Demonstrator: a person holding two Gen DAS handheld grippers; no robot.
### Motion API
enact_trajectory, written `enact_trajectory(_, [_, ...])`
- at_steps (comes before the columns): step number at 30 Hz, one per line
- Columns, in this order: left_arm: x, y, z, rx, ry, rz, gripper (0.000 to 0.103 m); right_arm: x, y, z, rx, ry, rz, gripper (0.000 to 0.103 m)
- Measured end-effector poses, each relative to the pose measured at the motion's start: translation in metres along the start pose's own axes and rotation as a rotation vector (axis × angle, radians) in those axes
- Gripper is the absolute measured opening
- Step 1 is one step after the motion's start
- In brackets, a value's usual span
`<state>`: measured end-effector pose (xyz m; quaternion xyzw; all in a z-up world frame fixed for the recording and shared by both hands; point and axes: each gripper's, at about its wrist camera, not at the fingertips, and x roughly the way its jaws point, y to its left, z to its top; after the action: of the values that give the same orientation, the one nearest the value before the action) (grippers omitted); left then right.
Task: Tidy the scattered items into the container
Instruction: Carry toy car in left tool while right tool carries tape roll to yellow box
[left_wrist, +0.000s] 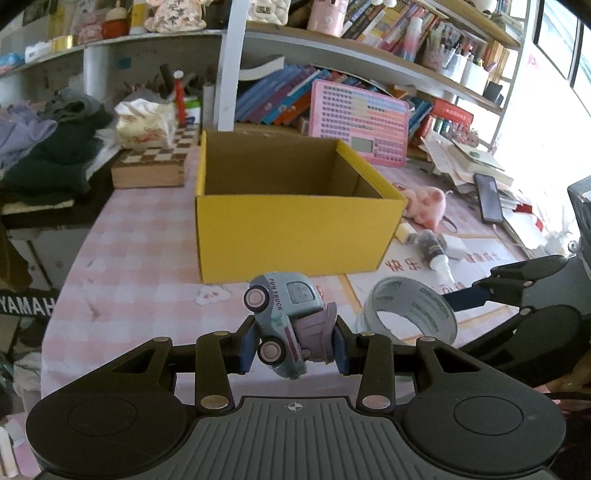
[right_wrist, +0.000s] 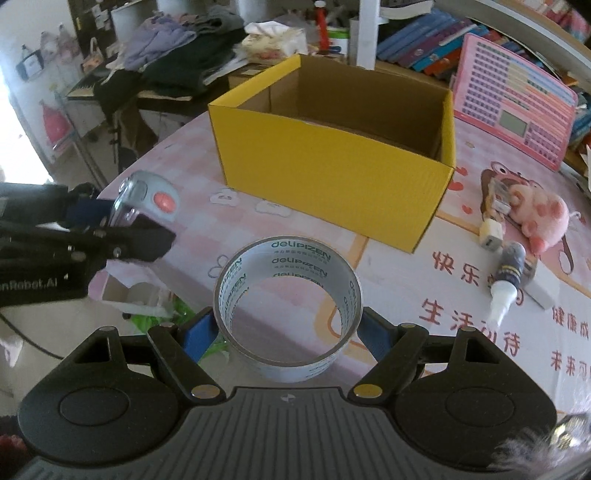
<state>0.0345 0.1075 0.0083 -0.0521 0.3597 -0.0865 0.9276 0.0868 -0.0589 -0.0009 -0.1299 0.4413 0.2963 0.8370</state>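
Observation:
An open yellow cardboard box (left_wrist: 295, 225) (right_wrist: 332, 173) stands on the pink checked tablecloth, and I see nothing inside it. My left gripper (left_wrist: 294, 349) is shut on a pale blue toy truck (left_wrist: 284, 317), held tilted in front of the box. The right wrist view shows that truck (right_wrist: 147, 199) at the left. My right gripper (right_wrist: 288, 334) is shut on a roll of clear tape (right_wrist: 288, 258) (left_wrist: 410, 310), its blue pads (right_wrist: 199, 332) pressing on the roll's sides. To the right of the box lie a pink plush pig (right_wrist: 543, 218), a glue bottle (right_wrist: 509, 273) and a small white block (right_wrist: 491, 232).
A pink toy keyboard (left_wrist: 358, 122) leans behind the box, and a chessboard case (left_wrist: 151, 162) lies at its left. A phone (left_wrist: 489, 197) and papers are at the far right. Folded clothes (right_wrist: 177, 62) are piled beyond the table's left edge. Bookshelves rise at the back.

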Motion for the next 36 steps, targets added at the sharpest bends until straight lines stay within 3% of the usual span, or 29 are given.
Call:
enact_trajectory(9, [0.007,0.009,0.024,-0.019,-0.043,0.027,0.039,0.003,-0.005,0.021,-0.078,-0.002,0.054,0.081])
enact_trajectory(17, [0.014,0.01,0.063,-0.013,-0.111,0.048,0.039,-0.01,-0.03,0.066,-0.065,-0.09,0.116,0.081])
enact_trajectory(25, [0.036,0.008,0.105,0.042,-0.147,0.073,0.039,-0.024,-0.053,0.113,-0.139,-0.203,0.134,0.081])
enact_trajectory(31, [0.076,0.013,0.137,0.119,-0.078,0.074,0.039,0.003,-0.077,0.152,-0.269,-0.223,0.062,0.081])
enact_trajectory(36, [0.129,0.01,0.163,0.238,0.057,0.076,0.039,0.062,-0.093,0.182,-0.407,-0.135,-0.005,0.081])
